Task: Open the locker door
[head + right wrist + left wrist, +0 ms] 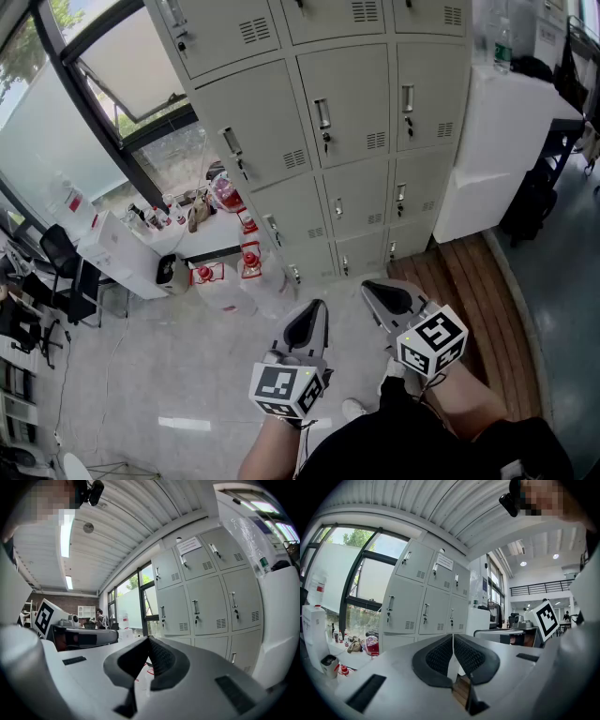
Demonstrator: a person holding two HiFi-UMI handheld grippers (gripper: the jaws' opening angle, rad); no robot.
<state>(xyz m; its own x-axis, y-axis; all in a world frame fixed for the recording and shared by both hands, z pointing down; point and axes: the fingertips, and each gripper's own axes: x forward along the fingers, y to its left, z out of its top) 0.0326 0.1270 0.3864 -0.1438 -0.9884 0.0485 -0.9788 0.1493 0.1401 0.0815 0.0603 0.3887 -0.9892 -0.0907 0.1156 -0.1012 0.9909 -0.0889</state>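
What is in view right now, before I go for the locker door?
lockers: one bank, grey, ahead, all doors shut
cabinet: one, white, right of lockers
bottle: one, clear, on cabinet
decking: one strip, wood, in front of cabinet
box: one, white, under window, left of lockers
red items: several, red, floor by lockers' left end
chairs: at least one, black, far left
left gripper: one, grey, low centre, shut, empty
right gripper: one, grey, beside it, shut, empty
legs: dark trousers, bottom edge
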